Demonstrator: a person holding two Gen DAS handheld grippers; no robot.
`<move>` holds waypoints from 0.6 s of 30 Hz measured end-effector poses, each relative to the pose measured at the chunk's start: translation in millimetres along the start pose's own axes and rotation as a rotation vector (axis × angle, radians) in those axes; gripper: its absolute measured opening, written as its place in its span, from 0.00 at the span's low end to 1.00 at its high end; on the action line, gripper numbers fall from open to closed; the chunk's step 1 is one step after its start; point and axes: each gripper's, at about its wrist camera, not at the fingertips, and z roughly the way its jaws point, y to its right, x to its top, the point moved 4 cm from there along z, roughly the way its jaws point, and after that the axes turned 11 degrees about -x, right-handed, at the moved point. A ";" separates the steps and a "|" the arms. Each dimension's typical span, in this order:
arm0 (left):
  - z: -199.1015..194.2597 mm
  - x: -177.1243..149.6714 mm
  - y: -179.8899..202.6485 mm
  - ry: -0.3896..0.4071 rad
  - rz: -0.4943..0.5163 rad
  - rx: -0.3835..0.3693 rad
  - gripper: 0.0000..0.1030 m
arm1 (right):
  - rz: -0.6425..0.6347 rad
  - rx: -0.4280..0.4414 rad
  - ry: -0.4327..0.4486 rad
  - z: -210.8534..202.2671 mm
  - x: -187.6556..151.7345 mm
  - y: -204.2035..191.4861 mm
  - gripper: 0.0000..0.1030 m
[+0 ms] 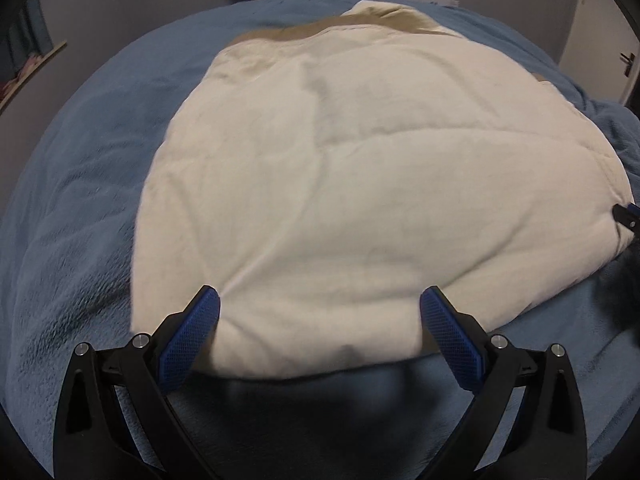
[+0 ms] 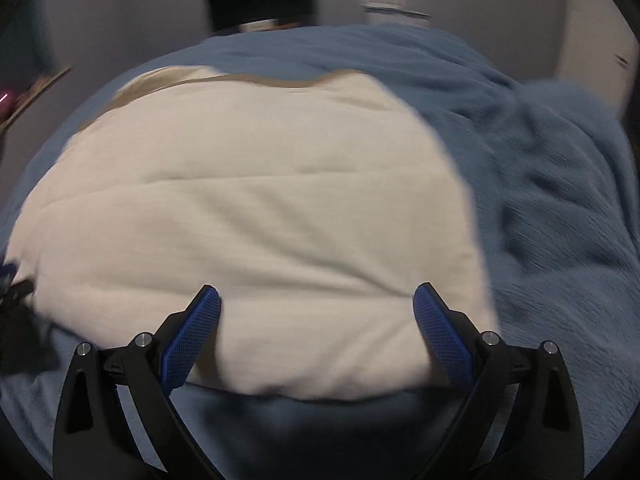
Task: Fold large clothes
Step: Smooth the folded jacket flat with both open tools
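Grey walls and a dark screen back a bed covered by a fluffy blue fleece blanket, and on it lies a large cream quilted garment, spread flat with a tan lining showing at its far edge. Going left to right: the left tongs stand wide apart over the near hem, the left half of the garment stretching ahead of them and its left edge just outside their left finger. The right tongs also stand apart, empty, straddling the near hem, with the garment's right edge just beyond their right finger. By my reading, a fold is about to begin: neither pair has taken hold. The next move likely calls for both tongs to drop to the hem, pinch its thick padded layers together, and carry it toward the far edge evenly.
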 end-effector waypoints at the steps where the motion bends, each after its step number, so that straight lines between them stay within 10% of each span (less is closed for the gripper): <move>1: -0.2 -2.1 -2.2 -0.002 -0.008 -0.001 0.95 | 0.034 -0.023 -0.011 1.3 1.3 9.9 0.90; 9: -15.2 -11.9 -9.1 0.025 -0.079 -0.041 0.94 | 0.106 0.080 0.035 -36.1 -12.2 15.1 0.90; 14: -5.8 -15.8 -14.3 -0.017 -0.116 -0.034 0.95 | 0.138 0.023 -0.128 6.6 -26.4 26.5 0.90; 18: -3.9 -13.6 -12.4 -0.019 -0.093 -0.004 0.95 | 0.103 -0.023 -0.095 -0.4 -23.1 20.5 0.90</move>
